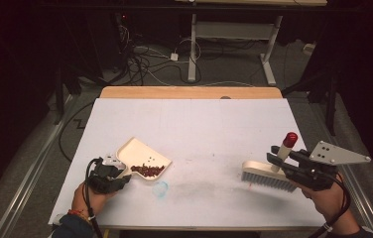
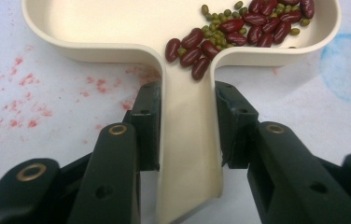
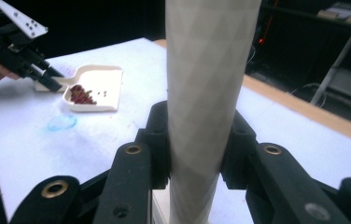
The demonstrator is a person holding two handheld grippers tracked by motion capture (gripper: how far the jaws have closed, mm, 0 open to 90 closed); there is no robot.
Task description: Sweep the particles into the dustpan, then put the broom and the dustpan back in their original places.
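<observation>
A: Where does the dustpan [image 1: 142,157] sit?

B: Flat on the white bench [image 1: 199,129], toward its front left corner. The left hand-held gripper [image 2: 188,123] is clamped on the pan's handle, and the beans [image 2: 239,28], dark red with small green ones among them, lie against the pan's back wall.

A: And the brush [image 1: 269,173]?

B: Near the front right edge, bristles down by the surface; whether they touch it I cannot tell. The right hand-held gripper [image 3: 195,144] is clamped on its pale handle, which ends in a red cap [image 1: 289,139].

A: What about the surface?

B: Faint red smears beside the pan and a blue ring mark [image 1: 160,189] just in front of it. The middle and far half of the bench lie open, with a wooden strip [image 1: 189,92] along the far edge.

A: And beyond?

B: A dark room, cables [image 1: 145,62] on the floor and a white table frame [image 1: 234,44]. The right gripper view cuts the brush handle off at the top.
</observation>
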